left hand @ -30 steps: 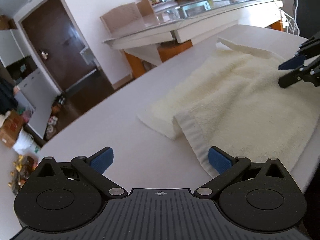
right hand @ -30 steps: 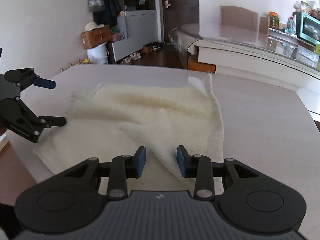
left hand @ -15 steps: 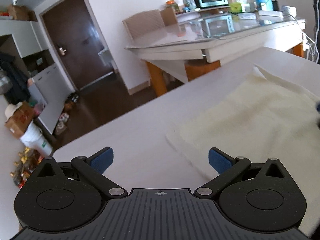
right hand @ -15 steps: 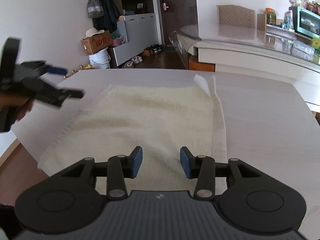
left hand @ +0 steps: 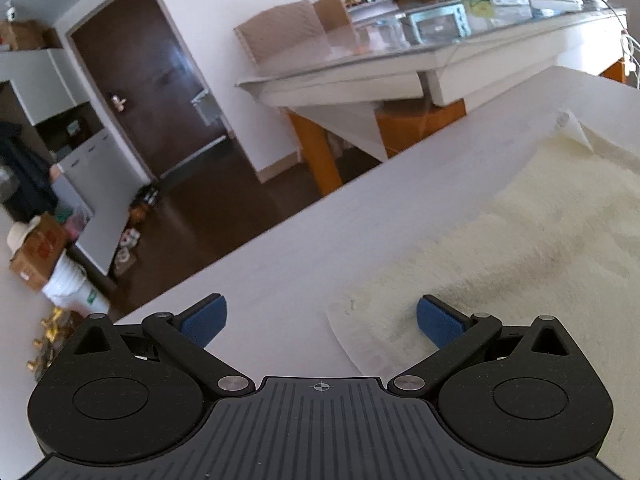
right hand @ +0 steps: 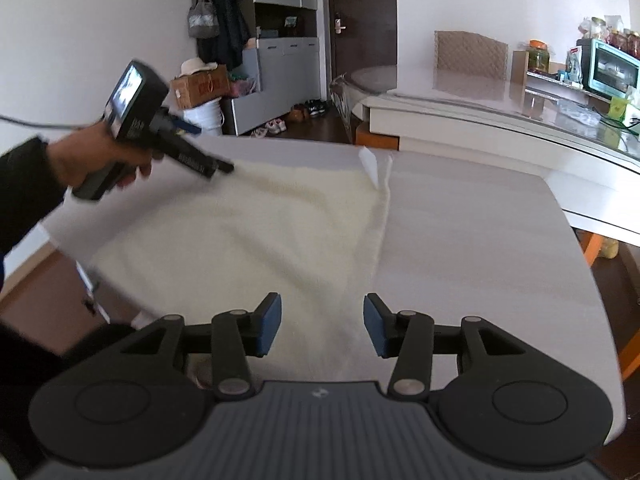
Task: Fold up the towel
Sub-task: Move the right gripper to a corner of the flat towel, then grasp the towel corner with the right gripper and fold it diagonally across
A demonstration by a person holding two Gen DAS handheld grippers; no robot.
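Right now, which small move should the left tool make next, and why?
Probably lower the left tool and close on the towel corner between its pads: it is open, holds nothing, and the towel lies flat, unfolded, on the table.

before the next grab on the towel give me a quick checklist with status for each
1. Left gripper open: ok, jaws wide, nothing held.
2. Right gripper open: ok, nothing held.
3. Towel spread on the white table: ok, mostly flat.
4. Far corner flat: not ok, it is flipped up.
5. Left gripper lined up on a towel corner: ok, near corner lies between its fingers.
6. Near edge fully on the table: cannot tell, the grippers hide it.
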